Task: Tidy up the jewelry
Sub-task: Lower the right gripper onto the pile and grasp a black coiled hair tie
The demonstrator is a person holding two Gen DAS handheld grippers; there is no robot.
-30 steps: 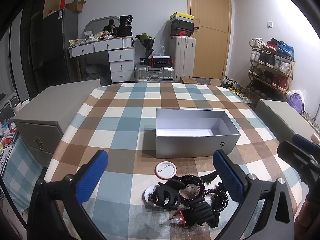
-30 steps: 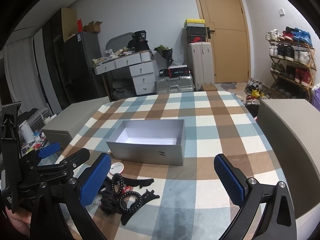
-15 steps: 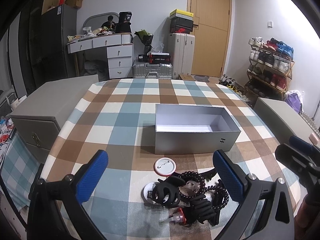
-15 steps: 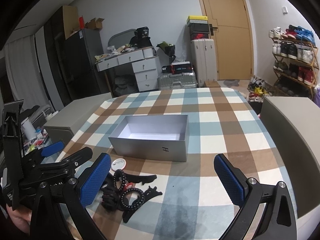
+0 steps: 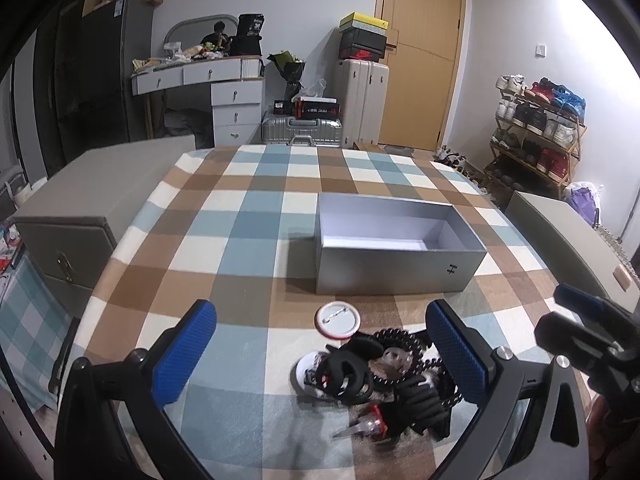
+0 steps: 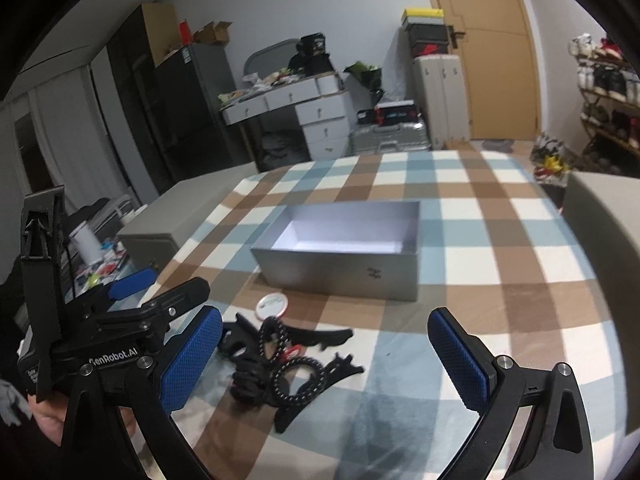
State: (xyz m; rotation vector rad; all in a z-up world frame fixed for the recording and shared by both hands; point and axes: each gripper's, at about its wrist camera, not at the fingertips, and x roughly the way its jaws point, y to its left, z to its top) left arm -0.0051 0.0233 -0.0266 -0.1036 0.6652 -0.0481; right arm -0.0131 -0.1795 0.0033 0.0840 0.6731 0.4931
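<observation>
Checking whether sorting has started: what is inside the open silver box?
The open silver rectangular box shows only its bare white floor; no jewelry is visible. Its near wall hides the strip of floor behind it in both views.

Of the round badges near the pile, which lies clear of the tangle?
The red-rimmed pin badge, pin side up, lying alone between the pile and the grey box. The other white badge sits partly under the black hair clip.

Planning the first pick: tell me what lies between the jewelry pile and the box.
Only a round badge on bare cloth, between pile and box; left wrist view.
</observation>
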